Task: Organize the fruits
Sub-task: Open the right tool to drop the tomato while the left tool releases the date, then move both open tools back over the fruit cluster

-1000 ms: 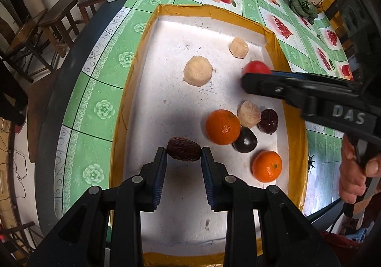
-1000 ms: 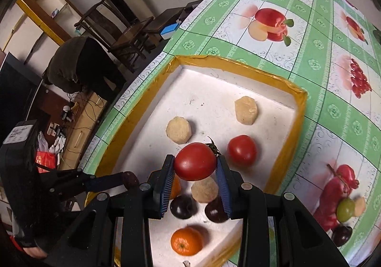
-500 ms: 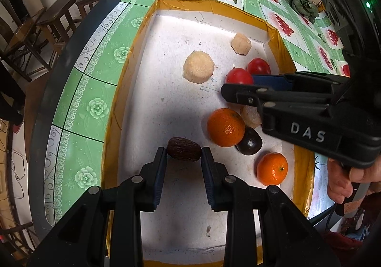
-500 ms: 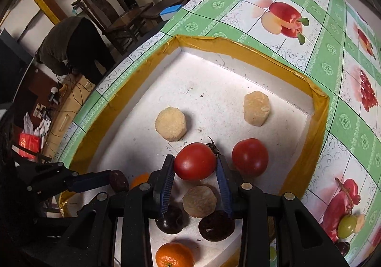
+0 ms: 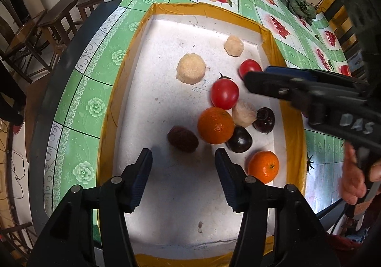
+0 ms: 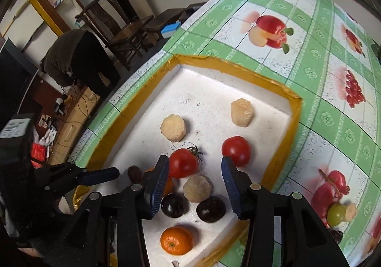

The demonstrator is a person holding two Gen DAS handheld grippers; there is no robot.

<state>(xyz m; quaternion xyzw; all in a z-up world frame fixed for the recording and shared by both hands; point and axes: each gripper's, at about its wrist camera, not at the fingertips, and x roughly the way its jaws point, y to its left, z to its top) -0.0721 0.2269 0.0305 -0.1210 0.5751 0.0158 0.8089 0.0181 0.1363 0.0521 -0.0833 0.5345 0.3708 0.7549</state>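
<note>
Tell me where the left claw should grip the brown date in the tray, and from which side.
Grip the date across its narrow middle, coming straight down from above. It lies flat with its long axis running left-right, so turn the open left claw to span the short width. Keep clear of the orange at its right end.

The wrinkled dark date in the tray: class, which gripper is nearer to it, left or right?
Left. The left gripper is open just short of the date; the right gripper is open farther off, around a tomato.

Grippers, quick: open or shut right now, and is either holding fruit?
Left gripper: open, holding nothing; date lies just ahead.
Right gripper: open, holding nothing; stemmed tomato sits between its fingers.
</note>
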